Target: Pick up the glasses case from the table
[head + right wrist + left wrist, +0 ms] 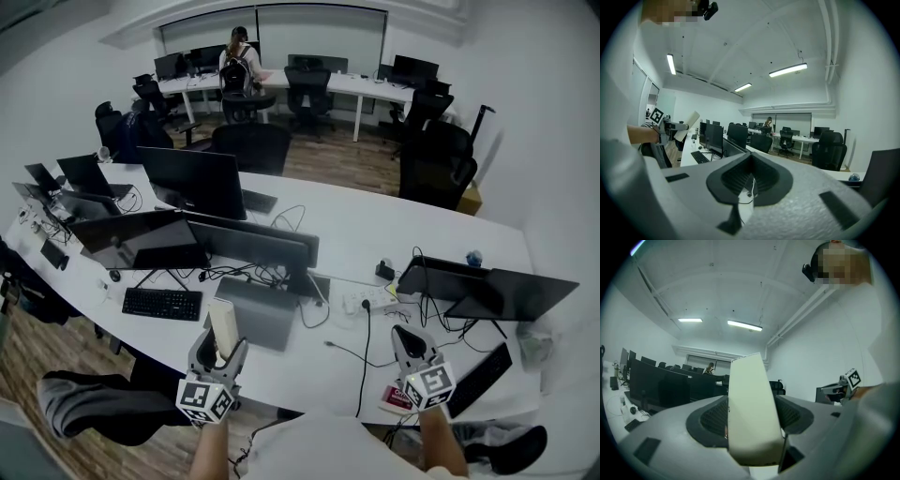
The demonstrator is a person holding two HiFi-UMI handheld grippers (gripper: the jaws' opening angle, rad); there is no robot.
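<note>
The glasses case (752,413) is clear of the white table (394,234), clamped between the left gripper's (222,345) wide-set pads, its long axis running out along the jaws, while the right gripper (408,336) hangs well apart, closed and empty.

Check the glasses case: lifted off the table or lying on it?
Lifted. The left claw grips the glasses case upright, in the air clear of the table.

Our head camera looks steeply down over the desk (375,234). Cameras riding on the left gripper (220,349) and right gripper (405,336) face 12 o'clock, and all three views share the far person (237,58).
</note>
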